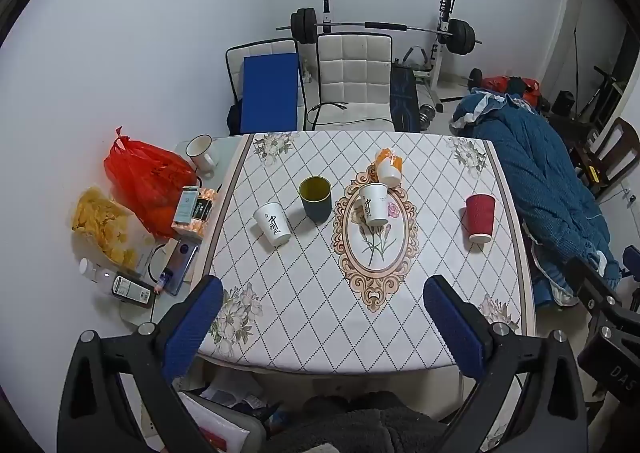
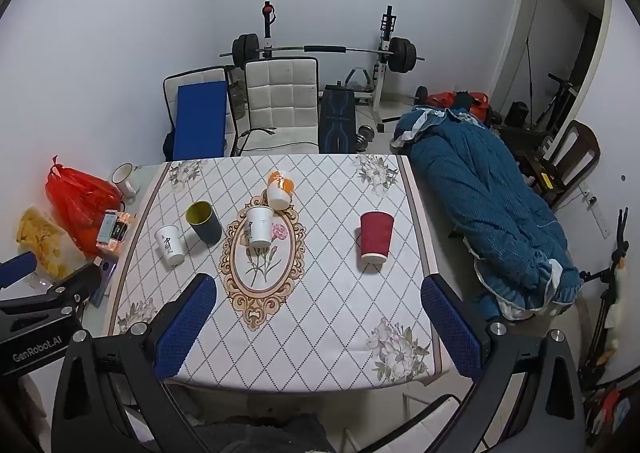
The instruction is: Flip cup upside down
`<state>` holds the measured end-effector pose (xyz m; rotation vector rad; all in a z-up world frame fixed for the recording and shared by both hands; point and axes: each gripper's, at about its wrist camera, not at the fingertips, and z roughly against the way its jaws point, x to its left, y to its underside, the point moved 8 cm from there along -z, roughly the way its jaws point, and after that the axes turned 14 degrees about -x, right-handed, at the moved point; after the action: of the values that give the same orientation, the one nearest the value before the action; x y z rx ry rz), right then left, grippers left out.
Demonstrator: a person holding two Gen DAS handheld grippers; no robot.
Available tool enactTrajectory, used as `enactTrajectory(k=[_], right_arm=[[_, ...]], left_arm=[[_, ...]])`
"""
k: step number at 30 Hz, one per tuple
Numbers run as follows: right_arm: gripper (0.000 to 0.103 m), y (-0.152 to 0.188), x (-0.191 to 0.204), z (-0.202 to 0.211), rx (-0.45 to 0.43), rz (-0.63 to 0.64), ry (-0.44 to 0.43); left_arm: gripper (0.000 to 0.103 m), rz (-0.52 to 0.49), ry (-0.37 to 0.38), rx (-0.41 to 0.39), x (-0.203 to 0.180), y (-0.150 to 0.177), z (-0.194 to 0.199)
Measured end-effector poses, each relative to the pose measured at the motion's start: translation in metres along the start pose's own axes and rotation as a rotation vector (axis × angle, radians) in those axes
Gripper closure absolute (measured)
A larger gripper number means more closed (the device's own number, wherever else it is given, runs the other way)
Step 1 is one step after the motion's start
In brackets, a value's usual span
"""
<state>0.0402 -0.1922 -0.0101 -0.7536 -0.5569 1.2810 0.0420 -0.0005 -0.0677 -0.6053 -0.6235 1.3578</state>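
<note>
Five cups mid-table, red cup (image 2: 375, 237) nearest right edge, both jaws wide

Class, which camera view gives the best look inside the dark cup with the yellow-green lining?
The left wrist view: the dark cup stands nearer the picture's middle, its open mouth and lining plain. The right wrist view shows the same upright cup smaller, off to the left.

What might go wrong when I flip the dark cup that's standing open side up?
The dark cup stands between two white paper cups, so an open gripper's fingers could knock a neighbour over. The tablecloth might also drag or bunch under the rim as it tips.
</note>
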Motion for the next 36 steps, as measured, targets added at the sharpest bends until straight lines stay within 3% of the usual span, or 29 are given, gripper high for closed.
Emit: enactTrajectory(k=[36], right_arm=[[0.000,-0.009,0.003,0.003,-0.025,-0.023,-0.014]], left_arm=[[0.000,-0.003,-0.006,-0.033,-0.012,-0.019,0.017]])
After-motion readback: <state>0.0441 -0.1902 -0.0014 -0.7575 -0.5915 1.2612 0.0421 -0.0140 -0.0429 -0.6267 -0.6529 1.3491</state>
